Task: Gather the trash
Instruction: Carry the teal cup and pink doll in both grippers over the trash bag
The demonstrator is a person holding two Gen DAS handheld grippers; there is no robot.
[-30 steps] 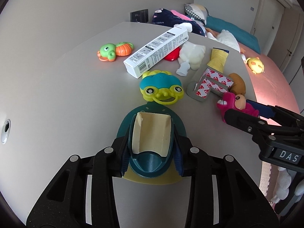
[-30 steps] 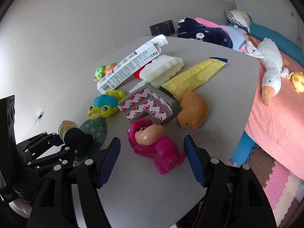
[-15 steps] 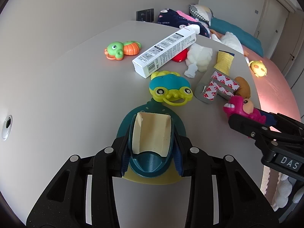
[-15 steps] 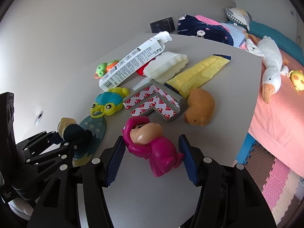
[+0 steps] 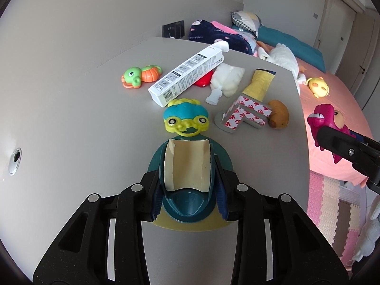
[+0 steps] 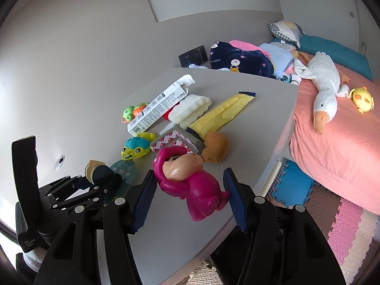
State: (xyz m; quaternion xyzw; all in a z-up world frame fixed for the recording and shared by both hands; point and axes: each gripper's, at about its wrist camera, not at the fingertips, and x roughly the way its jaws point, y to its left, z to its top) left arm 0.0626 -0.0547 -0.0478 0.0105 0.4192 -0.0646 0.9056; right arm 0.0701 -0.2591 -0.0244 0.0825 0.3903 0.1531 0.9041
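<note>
My left gripper (image 5: 187,194) is shut on a dark teal toy with a cream front (image 5: 187,173), held low over the grey table (image 5: 71,118). My right gripper (image 6: 190,197) is shut on a pink doll toy (image 6: 187,178) and holds it lifted above the table's near edge; the doll also shows in the left wrist view (image 5: 330,121). On the table lie a white carton box (image 5: 187,78), a yellow wrapper (image 5: 260,84), a grey corner piece with 3M tape (image 5: 244,114) and white crumpled foam (image 5: 226,79).
Toys on the table: a green and orange turtle (image 5: 140,76), a blue and yellow frog (image 5: 186,117), a brown plush (image 5: 279,116). A pink bed (image 6: 337,128) with a white goose plush (image 6: 325,80) stands to the right. Foam mats (image 6: 332,225) cover the floor.
My right gripper closed on the pink doll and lifted it off the table toward the right. My left gripper kept its hold on the teal toy and rose slightly.
</note>
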